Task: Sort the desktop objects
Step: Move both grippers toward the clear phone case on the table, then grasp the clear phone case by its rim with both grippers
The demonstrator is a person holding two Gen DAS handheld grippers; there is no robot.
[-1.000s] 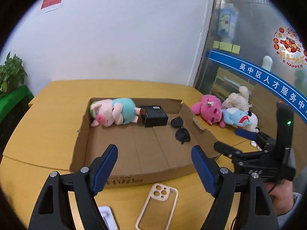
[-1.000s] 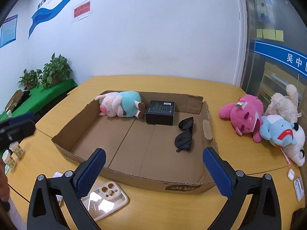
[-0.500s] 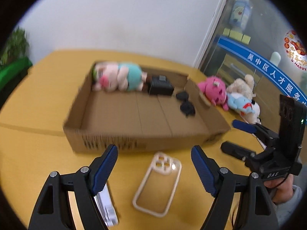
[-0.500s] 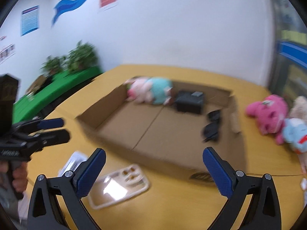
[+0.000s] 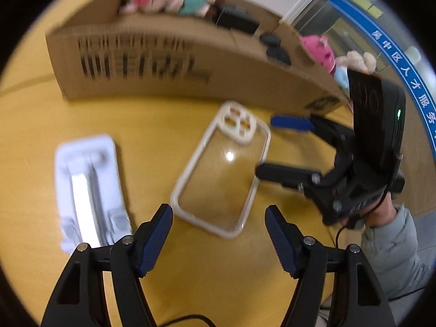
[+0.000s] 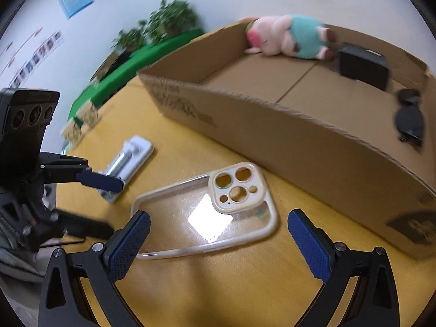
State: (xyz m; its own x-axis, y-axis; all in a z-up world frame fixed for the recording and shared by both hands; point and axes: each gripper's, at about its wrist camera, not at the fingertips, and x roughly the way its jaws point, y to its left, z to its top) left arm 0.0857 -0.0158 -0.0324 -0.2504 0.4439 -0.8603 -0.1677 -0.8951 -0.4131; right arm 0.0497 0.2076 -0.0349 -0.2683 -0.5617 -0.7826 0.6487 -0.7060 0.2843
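Both hand-held grippers tilt steeply down over a yellow wooden table (image 6: 231, 286). The left gripper (image 5: 218, 241) has just been narrowing its jaws, yet they stand apart with nothing gripped, poised near the lower end of a clear phone case with a cream rim (image 5: 222, 166). The right gripper (image 6: 218, 242) is spread wide and empty, straddling the same case. A white plastic tray holding a silver bar (image 5: 88, 188) lies beside it. Behind sits a shallow cardboard box (image 6: 299, 136) containing a pink plush pig (image 6: 286, 36), a black box (image 6: 363, 65) and dark sunglasses (image 6: 410, 117).
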